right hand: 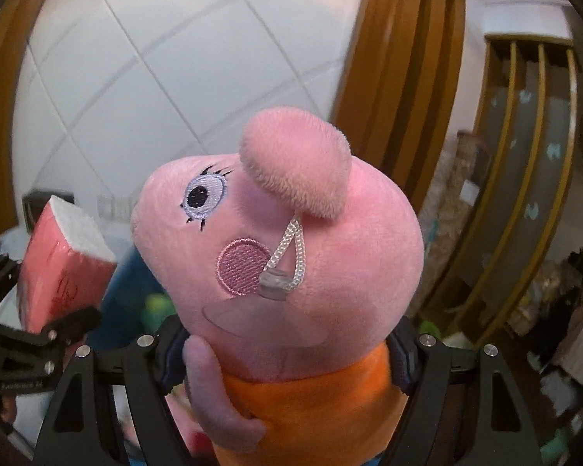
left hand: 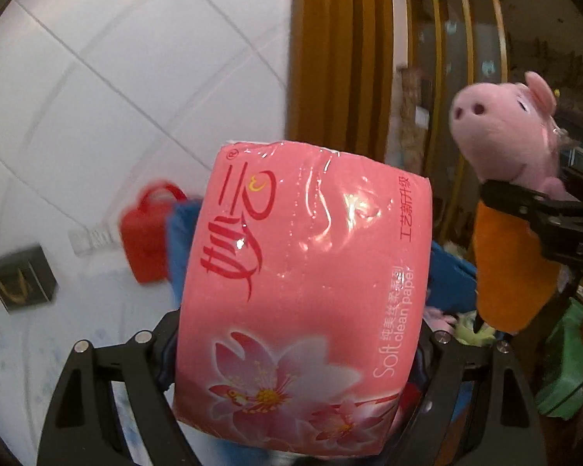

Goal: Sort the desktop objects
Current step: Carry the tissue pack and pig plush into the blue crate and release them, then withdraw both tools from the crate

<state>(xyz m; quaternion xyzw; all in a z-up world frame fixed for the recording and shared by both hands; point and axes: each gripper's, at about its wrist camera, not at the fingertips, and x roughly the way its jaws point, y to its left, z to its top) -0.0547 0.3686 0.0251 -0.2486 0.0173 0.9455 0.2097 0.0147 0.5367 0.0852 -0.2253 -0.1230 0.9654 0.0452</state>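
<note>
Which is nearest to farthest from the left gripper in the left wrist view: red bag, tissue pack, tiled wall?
1. Tissue pack: held in the left gripper jaws, centre.
2. Red bag: behind the pack, to its left.
3. Tiled wall: farthest, upper left, behind the bag.

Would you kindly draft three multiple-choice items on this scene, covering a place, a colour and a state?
1. Seen from the left wrist, where is the pig plush relative to the tissue pack?
A. to its right
B. underneath it
C. to its left

2. What colour is the plush's dress?
A. green
B. orange
C. purple

3. What is the state of the left gripper?
A. open and empty
B. closed on the tissue pack
C. closed on a red bag

Answers: 1 A, the plush sits at the right edge, held by the right gripper. 2 B, orange fabric shows below its head. 3 B, the pack sits clamped between the fingers.
</note>
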